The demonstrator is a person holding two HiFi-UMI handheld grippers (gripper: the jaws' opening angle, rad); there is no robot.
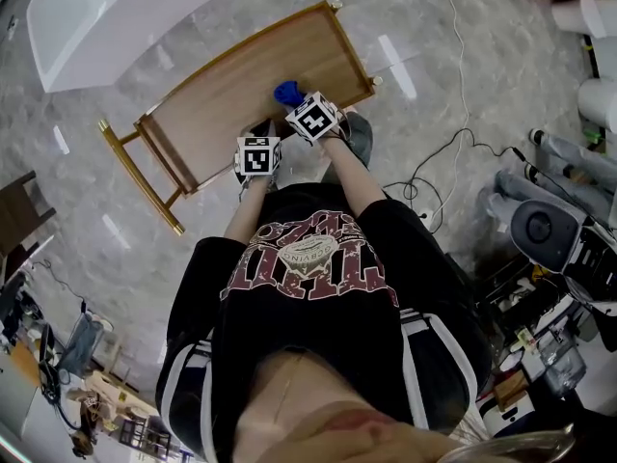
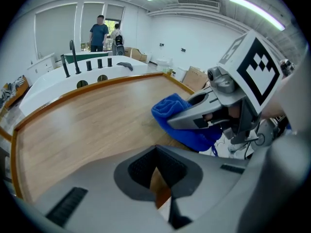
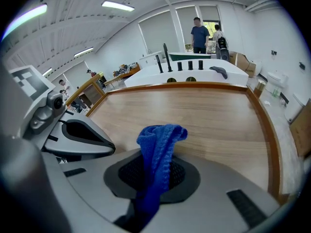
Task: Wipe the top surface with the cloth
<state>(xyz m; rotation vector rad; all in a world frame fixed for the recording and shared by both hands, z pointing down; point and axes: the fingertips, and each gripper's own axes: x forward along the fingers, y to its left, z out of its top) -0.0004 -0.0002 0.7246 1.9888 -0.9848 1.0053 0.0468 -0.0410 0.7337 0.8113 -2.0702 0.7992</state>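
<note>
The wooden top (image 1: 241, 95) with its raised rim lies in front of me in the head view. My right gripper (image 1: 301, 109) is shut on a blue cloth (image 1: 286, 92) over the top's near edge. In the right gripper view the cloth (image 3: 160, 142) sticks up bunched from between the jaws of the right gripper (image 3: 154, 171), above the wood (image 3: 204, 115). My left gripper (image 1: 254, 152) hovers just left of it at the near edge. Its jaws (image 2: 156, 152) are shut with nothing in them. From the left gripper view the right gripper (image 2: 194, 113) and cloth (image 2: 170, 111) show at the right.
A white tub-like counter (image 1: 106, 8) with black fittings stands behind the wooden top. Cables (image 1: 434, 177) trail over the marble floor at the right, near machines (image 1: 549, 230). Two people (image 2: 99, 33) stand by the far windows. Cardboard boxes (image 2: 194, 79) sit by the wall.
</note>
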